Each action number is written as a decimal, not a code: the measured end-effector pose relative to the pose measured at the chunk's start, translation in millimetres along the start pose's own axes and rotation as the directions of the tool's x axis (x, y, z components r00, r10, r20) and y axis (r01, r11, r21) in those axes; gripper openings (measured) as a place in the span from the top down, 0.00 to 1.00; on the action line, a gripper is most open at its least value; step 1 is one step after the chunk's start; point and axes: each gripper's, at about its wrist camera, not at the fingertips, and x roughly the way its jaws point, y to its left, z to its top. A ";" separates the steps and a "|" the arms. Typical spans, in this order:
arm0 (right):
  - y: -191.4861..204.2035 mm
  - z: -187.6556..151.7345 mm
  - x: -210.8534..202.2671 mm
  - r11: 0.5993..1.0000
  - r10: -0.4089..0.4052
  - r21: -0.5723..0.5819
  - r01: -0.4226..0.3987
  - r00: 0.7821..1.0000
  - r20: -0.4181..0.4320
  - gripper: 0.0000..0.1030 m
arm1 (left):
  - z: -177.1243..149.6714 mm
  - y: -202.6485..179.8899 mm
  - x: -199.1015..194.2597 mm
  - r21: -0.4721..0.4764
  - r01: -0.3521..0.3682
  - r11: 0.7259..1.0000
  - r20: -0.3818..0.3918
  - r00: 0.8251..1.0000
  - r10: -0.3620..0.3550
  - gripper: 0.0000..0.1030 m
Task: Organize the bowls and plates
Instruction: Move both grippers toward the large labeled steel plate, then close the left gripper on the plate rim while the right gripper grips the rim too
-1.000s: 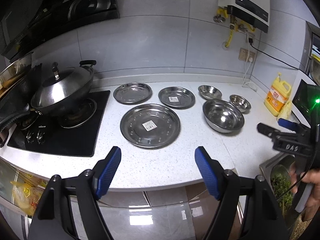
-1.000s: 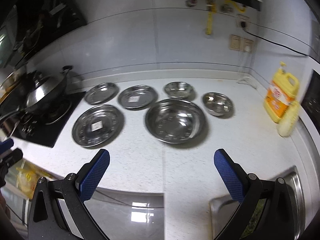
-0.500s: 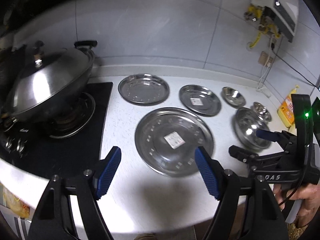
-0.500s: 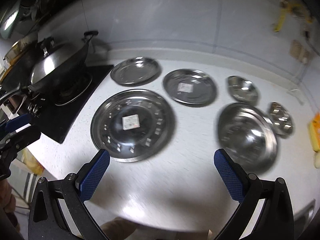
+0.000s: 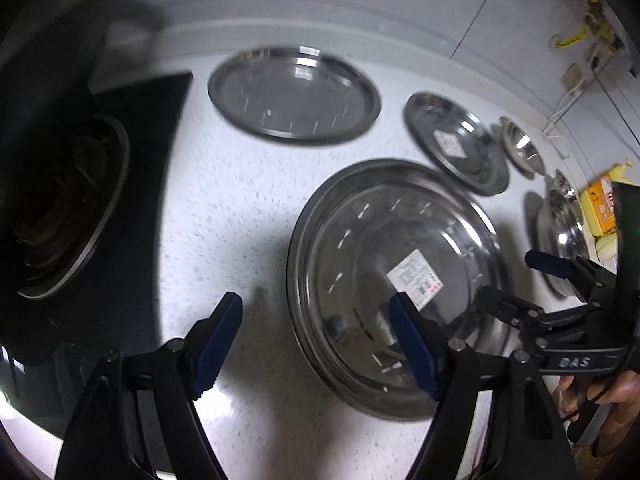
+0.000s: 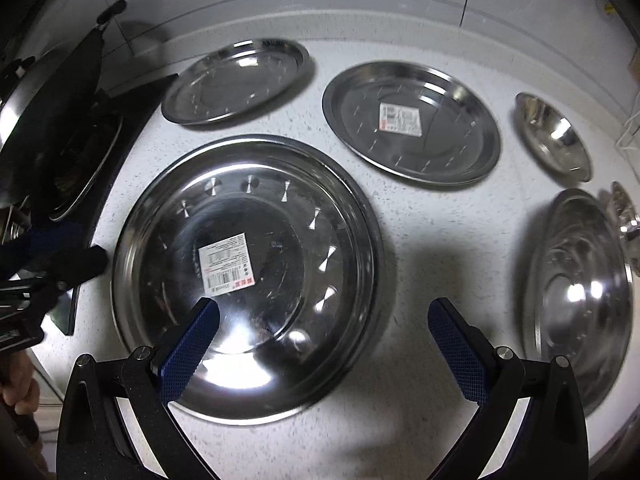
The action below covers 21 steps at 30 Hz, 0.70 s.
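- The big plate (image 6: pixel 246 272) lies flat on the white worktop (image 6: pixel 420 240), close to the front edge; it has a paper sticker in its middle; it is round, so it has no long side to line up with.
- The right tool (image 6: pixel 320 344) hangs right over the near part of this plate; its blue fingers (image 6: pixel 188 350) are spread wide and hold nothing; one finger is over the plate and the other is over bare worktop to the right of it.
- The left tool (image 5: pixel 316 344) is also spread wide and empty; the big plate (image 5: pixel 396 280) lies ahead and to its right, with one finger over the plate's near rim and the other over bare worktop.
- Both tools are close; I think the right one is better placed, because the plate sits straight in front of it.
- Behind the big plate lie two smaller plates (image 6: pixel 412 120), one next to the other; they do not touch it.
- To the right sits a big bowl (image 6: pixel 580 300), with two small bowls (image 6: pixel 554 136) farther back.
- On the left is a black stove (image 6: pixel 72 152) with a wok on it.
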 end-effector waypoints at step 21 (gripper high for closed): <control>-29.1 16.2 28.4 0.983 0.172 -0.054 -0.177 0.981 -0.092 0.19 | 14.5 -6.5 37.8 -0.047 -0.033 0.998 -0.106 0.994 0.028 0.27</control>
